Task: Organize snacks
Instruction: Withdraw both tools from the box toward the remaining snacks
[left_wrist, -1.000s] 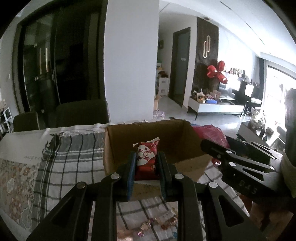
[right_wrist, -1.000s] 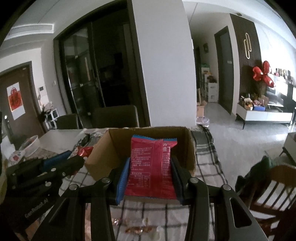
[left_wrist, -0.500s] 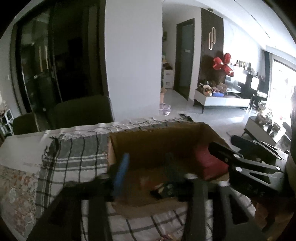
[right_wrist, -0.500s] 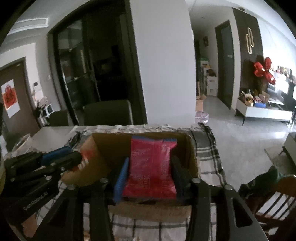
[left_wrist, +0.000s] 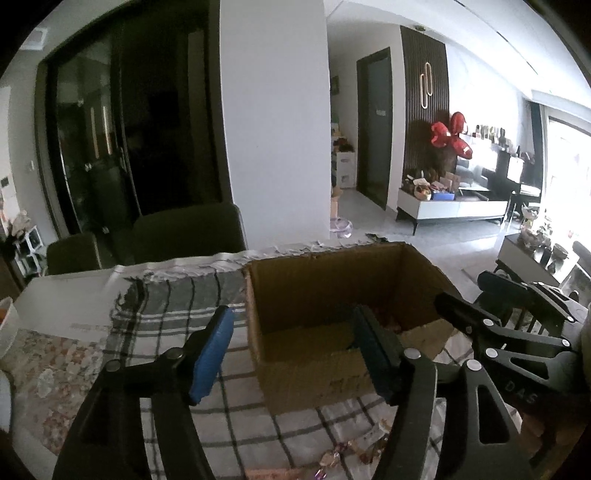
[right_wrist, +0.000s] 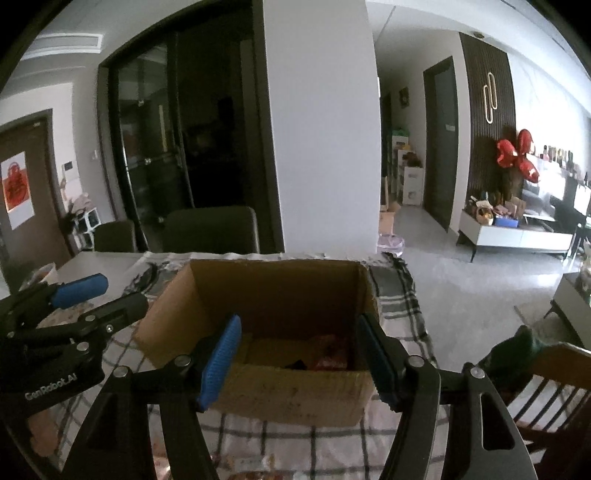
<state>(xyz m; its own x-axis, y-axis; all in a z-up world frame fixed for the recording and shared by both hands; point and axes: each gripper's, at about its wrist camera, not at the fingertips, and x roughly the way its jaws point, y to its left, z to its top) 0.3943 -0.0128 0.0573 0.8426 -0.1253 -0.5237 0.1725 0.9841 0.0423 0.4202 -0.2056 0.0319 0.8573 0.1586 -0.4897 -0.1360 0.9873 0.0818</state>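
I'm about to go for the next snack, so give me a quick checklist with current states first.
1. Left tool open, nothing held: ok.
2. Right tool open, nothing held: ok.
3. Box upright on the cloth: ok.
4. Snacks inside the box: ok.
5. Loose candies left on the cloth near the tools: ok, still to collect.
6. Room left in the box: cannot tell.
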